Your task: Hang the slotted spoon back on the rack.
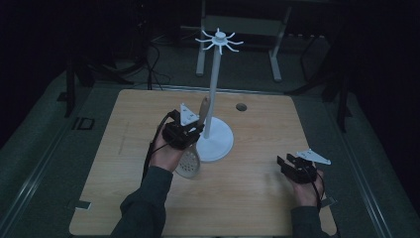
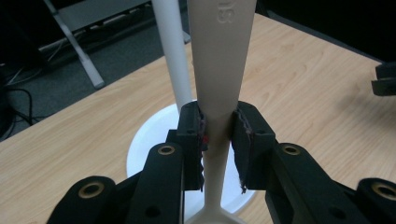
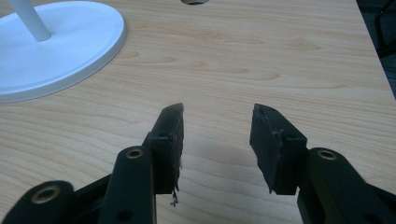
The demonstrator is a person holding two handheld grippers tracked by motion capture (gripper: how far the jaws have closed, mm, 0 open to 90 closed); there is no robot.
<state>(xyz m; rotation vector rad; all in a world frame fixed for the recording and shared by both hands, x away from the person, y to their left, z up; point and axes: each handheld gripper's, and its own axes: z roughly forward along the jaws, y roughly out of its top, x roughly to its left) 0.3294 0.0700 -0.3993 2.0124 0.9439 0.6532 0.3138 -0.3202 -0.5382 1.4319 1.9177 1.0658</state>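
Two tongs work over a pale wooden counter [image 1: 257, 198]; the left tongs [image 1: 190, 130] are clenched on the narrow neck of a beige slotted spoon [image 1: 189, 162], both pads pressed against the handle in the left gripper view; the spoon [image 2: 219, 93] is tilted, its perforated bowl low over the counter beside the person's left hand [image 1: 166, 153] and its handle tip rising toward the pole of a white stand [image 1: 216, 89]; whether the bowl touches the wood cannot be told. The stand has a round white base [image 1: 218, 141] resting on the counter just beside the spoon, and a ring of hook arms [image 1: 219, 39] at the top of the pole; the base [image 2: 144, 144] lies right behind the left tongs [image 2: 217, 135]. The right tongs [image 1: 289, 163] sit well apart at the right side of the counter, held in the right hand [image 1: 307, 191]; in the right gripper view these tongs [image 3: 217, 135] are released, jaws spread with bare wood between them, the stand's base [image 3: 56, 51] off to their left; a small round hole [image 1: 241, 106] marks the far part of the counter.
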